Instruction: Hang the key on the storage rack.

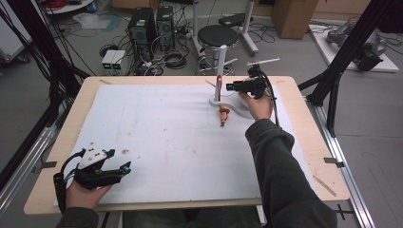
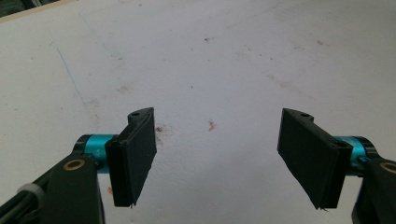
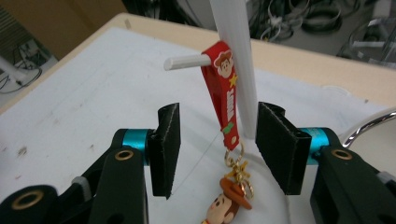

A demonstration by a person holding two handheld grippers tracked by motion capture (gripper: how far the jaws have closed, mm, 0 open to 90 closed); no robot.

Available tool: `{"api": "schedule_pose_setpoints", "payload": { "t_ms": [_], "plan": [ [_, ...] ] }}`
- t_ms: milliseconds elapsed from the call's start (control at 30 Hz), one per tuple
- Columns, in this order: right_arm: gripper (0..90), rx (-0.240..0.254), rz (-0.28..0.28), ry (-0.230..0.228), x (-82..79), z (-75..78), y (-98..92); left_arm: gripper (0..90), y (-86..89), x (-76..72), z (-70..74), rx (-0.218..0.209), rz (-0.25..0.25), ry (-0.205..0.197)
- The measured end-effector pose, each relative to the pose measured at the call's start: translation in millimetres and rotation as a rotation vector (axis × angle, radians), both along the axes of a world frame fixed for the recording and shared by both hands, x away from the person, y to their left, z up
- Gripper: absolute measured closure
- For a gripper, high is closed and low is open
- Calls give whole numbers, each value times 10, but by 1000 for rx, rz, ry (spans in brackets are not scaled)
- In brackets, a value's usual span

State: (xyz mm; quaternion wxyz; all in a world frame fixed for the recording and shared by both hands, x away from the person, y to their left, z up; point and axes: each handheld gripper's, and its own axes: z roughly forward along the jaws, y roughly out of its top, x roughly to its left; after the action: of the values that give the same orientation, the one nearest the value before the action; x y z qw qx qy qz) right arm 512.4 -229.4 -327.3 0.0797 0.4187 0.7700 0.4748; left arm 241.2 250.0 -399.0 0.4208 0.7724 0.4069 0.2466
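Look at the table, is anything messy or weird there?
Mostly tidy. The red rubber strap keychain hangs from a peg of the white plastic stand, but its little cowboy figure charm trails down onto the white foam table cover instead of dangling free. The cover also carries small brownish stains.

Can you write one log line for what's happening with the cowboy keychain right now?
right gripper: open, around strap | keychain: hanging on stand peg | left gripper: open, empty

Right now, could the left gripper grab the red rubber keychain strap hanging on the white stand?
Probably not: the left gripper sits at the table's near corner, far from the strap.
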Motion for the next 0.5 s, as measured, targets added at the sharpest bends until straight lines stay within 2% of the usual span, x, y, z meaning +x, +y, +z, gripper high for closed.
{"api": "schedule_pose_setpoints", "payload": {
  "t_ms": [67, 100, 167, 300, 333, 500],
  "plan": [
    [502, 22, -15, -28, -44, -40, -37, 285, -1, -1, -1, 1, 1, 0],
    [490, 26, -12, -7, -42, -68, -56, 285, 0, -3, -1, 2, 2, 2],
    [484, 21, -17, 4, -63, -129, -92, 285, 0, -3, -2, 2, 2, 2],
    [474, 24, -21, -1, -99, -236, -170, 285, -2, 2, -4, -2, 7, 2],
    [465, 26, -19, 10, -105, -252, -186, 285, -3, 3, -4, -1, 6, 2],
    [443, 31, -10, 5, -159, -293, -235, 285, -4, 7, -8, 8, 3, 4]
  ]
}}
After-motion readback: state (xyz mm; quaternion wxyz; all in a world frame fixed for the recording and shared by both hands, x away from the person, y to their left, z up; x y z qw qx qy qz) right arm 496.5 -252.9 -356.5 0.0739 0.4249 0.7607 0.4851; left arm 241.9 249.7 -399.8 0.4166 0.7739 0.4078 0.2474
